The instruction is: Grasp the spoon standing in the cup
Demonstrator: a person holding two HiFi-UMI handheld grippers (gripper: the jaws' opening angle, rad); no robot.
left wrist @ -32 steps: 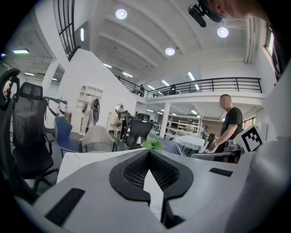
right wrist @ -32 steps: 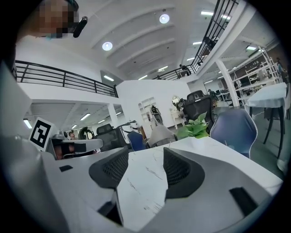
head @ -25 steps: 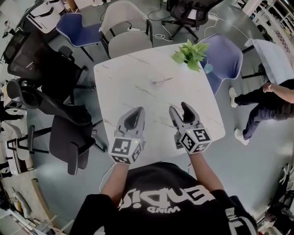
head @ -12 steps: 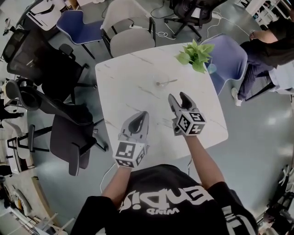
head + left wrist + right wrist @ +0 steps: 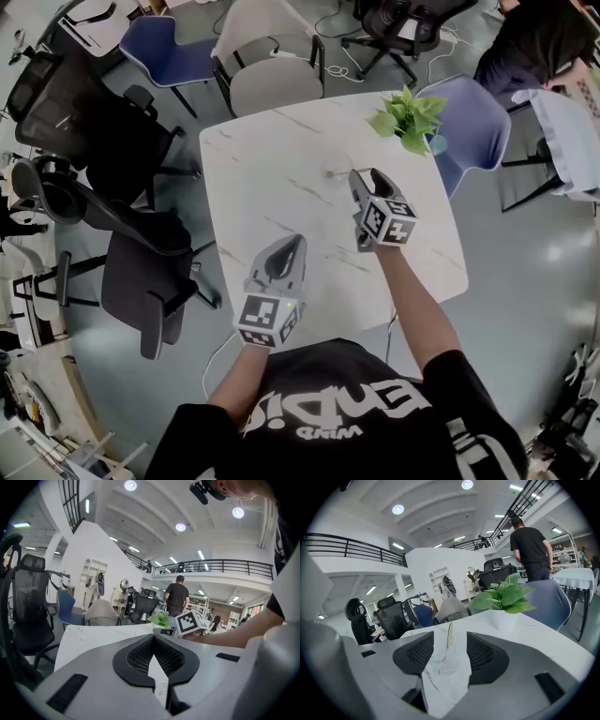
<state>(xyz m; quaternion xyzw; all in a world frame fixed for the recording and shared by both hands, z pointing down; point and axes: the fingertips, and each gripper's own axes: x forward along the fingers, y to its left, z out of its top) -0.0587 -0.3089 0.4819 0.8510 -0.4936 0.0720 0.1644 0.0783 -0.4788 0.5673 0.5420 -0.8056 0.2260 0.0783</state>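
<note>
In the right gripper view a clear glass cup (image 5: pixel 440 662) stands on the white marble table (image 5: pixel 454 693), and a spoon (image 5: pixel 449 634) leans upright in it. My right gripper (image 5: pixel 445 652) is open, its two dark pads level with the cup on either side and not touching it. From the head view the right gripper (image 5: pixel 367 178) covers most of the cup; only the spoon (image 5: pixel 335 173) pokes out to its left. My left gripper (image 5: pixel 286 248) rests shut and empty over the table's near part, its tips (image 5: pixel 152 638) meeting.
A potted green plant (image 5: pixel 410 114) stands at the table's far right corner, just beyond the cup. Chairs ring the table (image 5: pixel 262 169): a grey chair (image 5: pixel 267 66), a blue chair (image 5: pixel 473 122), black office chairs (image 5: pixel 103 141). A person in black (image 5: pixel 529 552) stands behind the blue chair.
My right gripper has moved forward across the table until its jaws flank the cup. The left gripper has stayed near the front. The person at the far right has walked further back.
</note>
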